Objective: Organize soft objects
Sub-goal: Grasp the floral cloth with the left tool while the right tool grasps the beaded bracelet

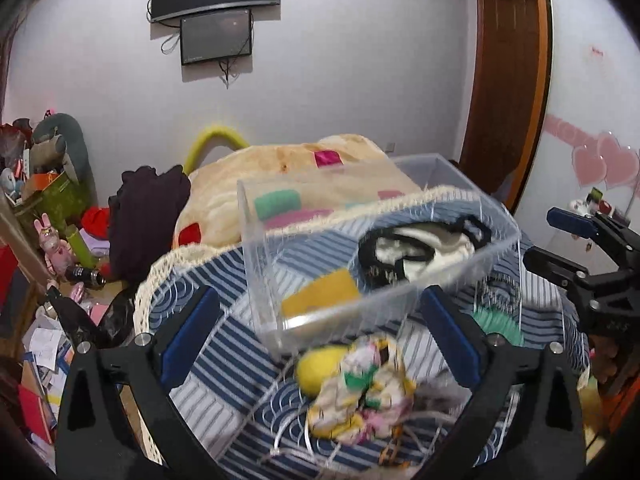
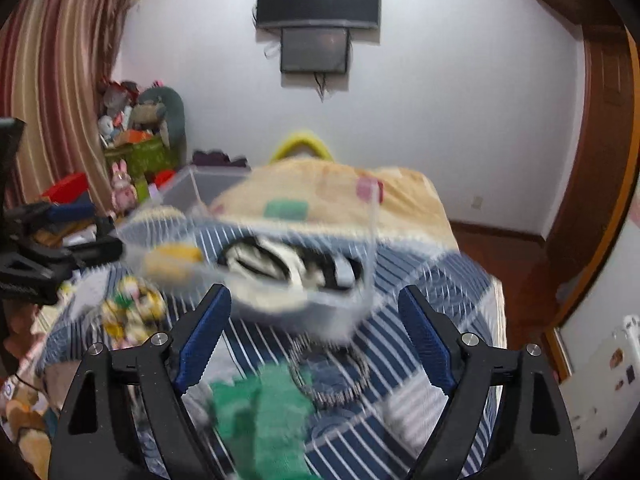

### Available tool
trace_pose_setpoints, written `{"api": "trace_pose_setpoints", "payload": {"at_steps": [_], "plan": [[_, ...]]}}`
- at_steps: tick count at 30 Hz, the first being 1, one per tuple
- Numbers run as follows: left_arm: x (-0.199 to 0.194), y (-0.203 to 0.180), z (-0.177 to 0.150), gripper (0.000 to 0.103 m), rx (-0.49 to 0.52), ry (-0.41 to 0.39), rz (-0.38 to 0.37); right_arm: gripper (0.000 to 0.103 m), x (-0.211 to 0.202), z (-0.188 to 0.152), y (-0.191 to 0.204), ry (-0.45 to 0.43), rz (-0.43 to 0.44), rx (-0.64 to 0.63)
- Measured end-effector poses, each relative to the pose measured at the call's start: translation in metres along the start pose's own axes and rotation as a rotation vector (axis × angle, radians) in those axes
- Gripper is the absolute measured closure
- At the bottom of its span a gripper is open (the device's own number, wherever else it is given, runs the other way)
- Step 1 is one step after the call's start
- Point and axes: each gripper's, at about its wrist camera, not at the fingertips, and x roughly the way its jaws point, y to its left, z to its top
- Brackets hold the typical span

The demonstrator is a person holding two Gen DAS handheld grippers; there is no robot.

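Note:
A clear plastic box [image 1: 256, 240] stands on the blue striped bedcover [image 1: 208, 360] and holds a black-and-white garment [image 1: 424, 248] and a yellow sponge [image 1: 320, 292]. It also shows, blurred, in the right wrist view [image 2: 360, 304]. My left gripper [image 1: 320, 340] is open just above a crumpled multicoloured cloth [image 1: 360, 392] beside a yellow ball [image 1: 320, 368]. My right gripper [image 2: 314, 328] is open above a green fuzzy cloth [image 2: 264, 412]; it appears at the right of the left wrist view [image 1: 560, 248]. A dark bead ring [image 2: 328, 376] lies on the cover.
A cream blanket with coloured patches [image 1: 304, 184] is heaped behind the box. A dark garment [image 1: 148, 216] lies at its left. Cluttered toys and boxes [image 1: 52, 200] fill the left floor. A wooden door [image 1: 508, 80] stands at the right. Two screens [image 2: 316, 20] hang on the wall.

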Motion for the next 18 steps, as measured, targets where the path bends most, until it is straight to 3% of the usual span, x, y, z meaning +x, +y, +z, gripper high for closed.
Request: {"api": "trace_pose_setpoints", "payload": {"at_steps": [5,12,15,16,18], "plan": [[0.005,-0.004,-0.024,0.001,-0.002,0.062,-0.036,0.019,0.026,-0.025,-0.016,0.117,-0.008,0.048],[0.027,-0.015,-0.048,0.001,0.034,0.156,-0.044,0.020,0.043,-0.044,-0.029,0.181,0.041,0.110],[0.035,-0.011,-0.050,0.002,-0.016,0.164,-0.063,0.036,0.044,-0.045,-0.025,0.180,0.050,0.098],[0.036,-0.009,-0.050,0.005,-0.038,0.166,-0.072,0.045,0.045,-0.045,-0.024,0.187,0.062,0.094],[0.039,-0.005,-0.050,0.019,-0.072,0.173,-0.095,0.049,0.044,-0.045,-0.019,0.185,0.065,0.087]]}}
